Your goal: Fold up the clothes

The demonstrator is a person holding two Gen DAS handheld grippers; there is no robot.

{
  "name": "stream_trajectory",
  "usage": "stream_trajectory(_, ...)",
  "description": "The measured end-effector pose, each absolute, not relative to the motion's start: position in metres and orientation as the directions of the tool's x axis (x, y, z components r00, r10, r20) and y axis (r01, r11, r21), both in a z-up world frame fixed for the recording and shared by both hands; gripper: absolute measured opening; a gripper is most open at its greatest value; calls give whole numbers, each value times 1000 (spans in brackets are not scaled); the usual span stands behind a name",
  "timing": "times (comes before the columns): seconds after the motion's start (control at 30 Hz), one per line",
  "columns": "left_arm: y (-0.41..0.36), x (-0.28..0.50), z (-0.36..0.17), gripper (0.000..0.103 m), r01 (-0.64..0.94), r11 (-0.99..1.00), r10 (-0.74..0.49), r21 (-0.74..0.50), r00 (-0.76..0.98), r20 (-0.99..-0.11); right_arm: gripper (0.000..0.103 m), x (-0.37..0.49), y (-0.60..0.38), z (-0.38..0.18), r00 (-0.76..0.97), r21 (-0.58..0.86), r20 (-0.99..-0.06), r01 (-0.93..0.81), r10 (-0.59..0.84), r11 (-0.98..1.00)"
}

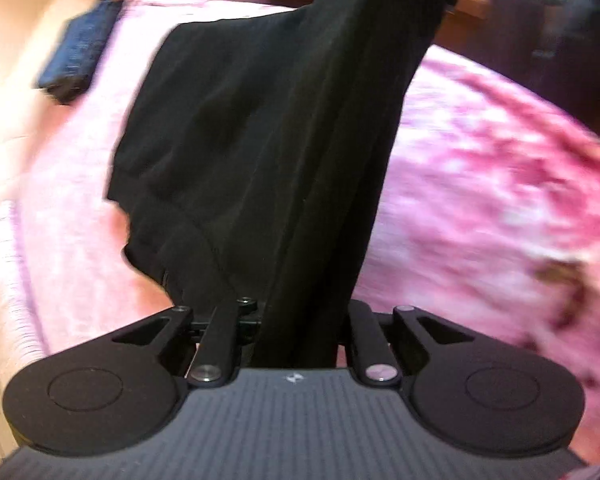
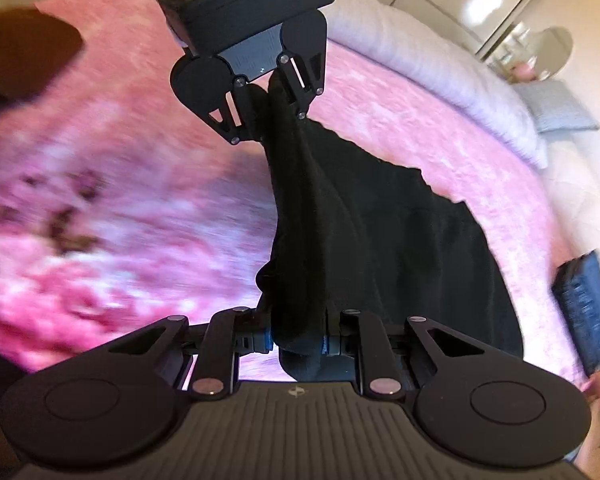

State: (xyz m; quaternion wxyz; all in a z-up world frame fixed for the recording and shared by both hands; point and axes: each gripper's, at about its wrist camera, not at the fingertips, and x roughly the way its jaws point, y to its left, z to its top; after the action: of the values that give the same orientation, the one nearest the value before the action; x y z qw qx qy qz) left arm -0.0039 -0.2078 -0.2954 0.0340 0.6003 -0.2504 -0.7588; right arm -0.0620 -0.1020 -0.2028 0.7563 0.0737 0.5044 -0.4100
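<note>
the left gripper (image 1: 300,332) is clamped on a bunched edge of a black garment (image 1: 260,140), the cloth pinched between its two fingers and running straight ahead of it. the right gripper (image 2: 298,338) is closed on another bunch of the same black garment (image 2: 364,240), with a thick roll of fabric squeezed between its blue-tipped fingers.

seen from the right wrist, the left gripper (image 2: 274,98) sits straight ahead and above, facing back, and the garment stretches taut as a narrow band between the two. the rest of the cloth hangs to the right of that band and spreads onto a pink blanket (image 2: 100,184) below.

from the left wrist, the loose part of the garment falls to the left of the held band and lies on the pink blanket (image 1: 480,184). a folded blue cloth (image 1: 78,56) lies far ahead and left of the left gripper, at the blanket's edge; in the right wrist view the blue cloth (image 2: 584,312) is off to the right. both views are blurred.
</note>
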Motion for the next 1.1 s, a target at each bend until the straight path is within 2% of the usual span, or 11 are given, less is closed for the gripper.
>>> stream_trajectory(0.2,-259,-51,-237,16,-250,-888,-318,385,-271,-909,20,-107,-129,-166,209,-180,-812,798,-545,575)
stream_trajectory(0.37,-326,-135,-208,17,-245,-896,-311,369,-245,-918,20,-164,-171,-137,250,-74,-790,867,-559,492)
stream_trajectory(0.5,-382,-204,-230,17,-230,-926,-255,298,-200,-946,19,-248,-242,-146,305,96,-786,920,-538,380)
stream_trajectory(0.67,-446,-268,-286,17,-232,-960,-134,158,-115,-984,20,-347,-319,-200,411,338,-787,911,-461,235)
stream_trajectory(0.77,-474,-290,-311,19,-215,-972,-77,94,-86,-993,20,-386,-348,-231,460,429,-778,887,-429,173)
stream_trajectory(0.83,-487,-300,-331,22,-209,-976,-51,64,-66,-997,20,-406,-364,-250,479,470,-772,873,-418,131)
stream_trajectory(0.9,-498,-304,-347,38,-177,-983,-36,45,-55,-998,21,-421,-379,-273,491,505,-768,859,-412,82)
stream_trajectory(0.93,-504,-305,-354,41,-154,-987,-28,36,-55,-998,25,-427,-385,-285,497,521,-767,852,-406,58)
stream_trajectory(0.97,-510,-304,-355,45,-123,-992,-14,22,-64,-998,34,-432,-387,-295,499,536,-767,844,-403,23)
stream_trajectory(1.0,-518,-300,-353,51,-78,-997,0,6,-80,-997,39,-437,-389,-304,500,551,-768,835,-401,-15)
stream_trajectory(1.1,-546,-270,-330,58,156,-987,6,-32,-166,-986,45,-450,-386,-315,507,595,-752,797,-422,-104)
